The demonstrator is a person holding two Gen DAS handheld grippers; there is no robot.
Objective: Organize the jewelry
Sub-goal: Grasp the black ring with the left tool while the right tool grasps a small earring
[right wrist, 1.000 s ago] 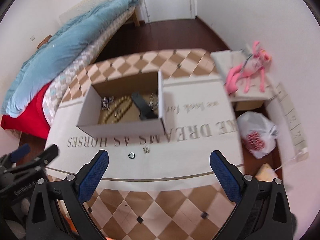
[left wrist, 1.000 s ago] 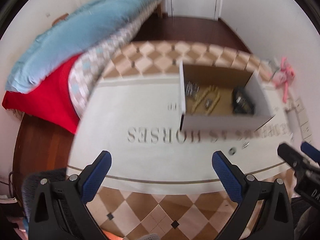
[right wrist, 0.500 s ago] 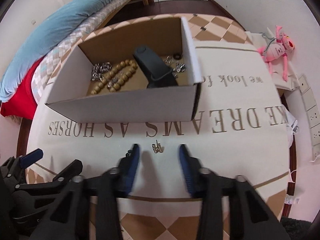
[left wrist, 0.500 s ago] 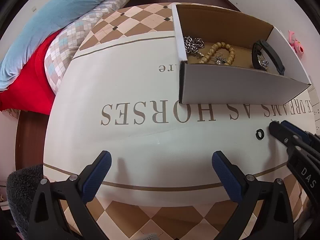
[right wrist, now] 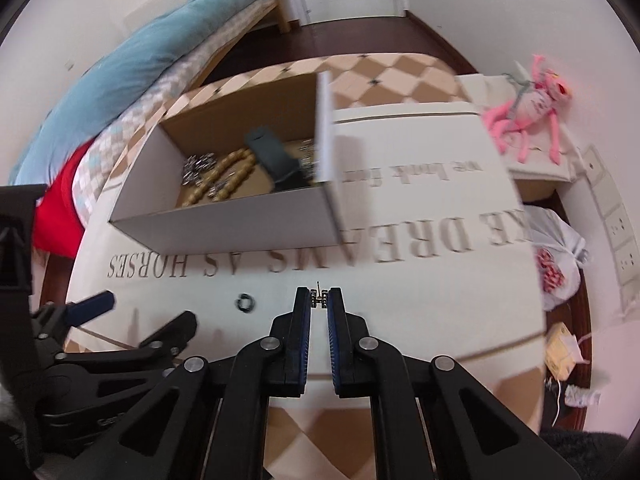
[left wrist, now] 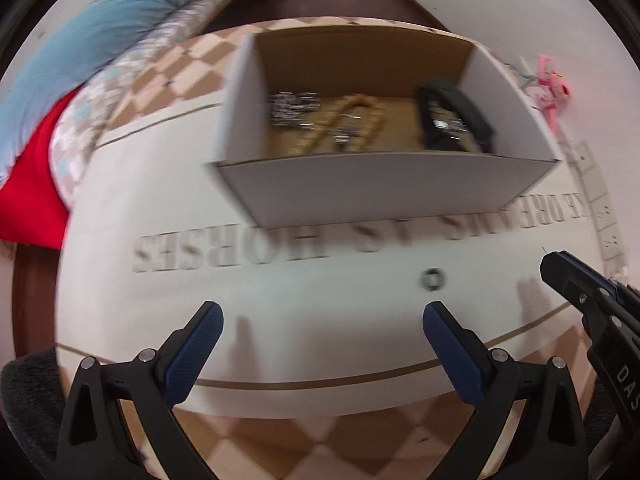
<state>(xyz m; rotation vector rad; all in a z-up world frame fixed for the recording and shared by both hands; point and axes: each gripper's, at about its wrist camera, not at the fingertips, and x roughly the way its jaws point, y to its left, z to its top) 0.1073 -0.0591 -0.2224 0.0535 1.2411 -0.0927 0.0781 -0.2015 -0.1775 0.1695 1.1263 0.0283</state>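
Observation:
My right gripper [right wrist: 319, 300] is shut on a small sparkly earring [right wrist: 319, 298] pinched at its fingertips, just above the printed tablecloth [right wrist: 420, 280]. A small dark ring [right wrist: 244, 303] lies on the cloth to its left; it also shows in the left wrist view [left wrist: 431, 279]. My left gripper [left wrist: 320, 320] is open and empty, in front of the ring. The open white cardboard box [left wrist: 384, 196] holds a wooden bead bracelet [right wrist: 224, 176], silver chain pieces [right wrist: 199, 167] and a black watch [left wrist: 456, 120]. The right gripper's tip shows in the left wrist view [left wrist: 560, 272].
A bed with blue, checked and red bedding [right wrist: 120, 76] lies at the left. A pink plush toy [right wrist: 528, 108] sits on a box at the right, with a white plastic bag [right wrist: 556, 256] below it. Wall sockets [right wrist: 620, 236] are at far right.
My right gripper has closed on the earring and lifted it slightly. My left gripper has shifted right, so the ring and box now sit nearer the middle of its view.

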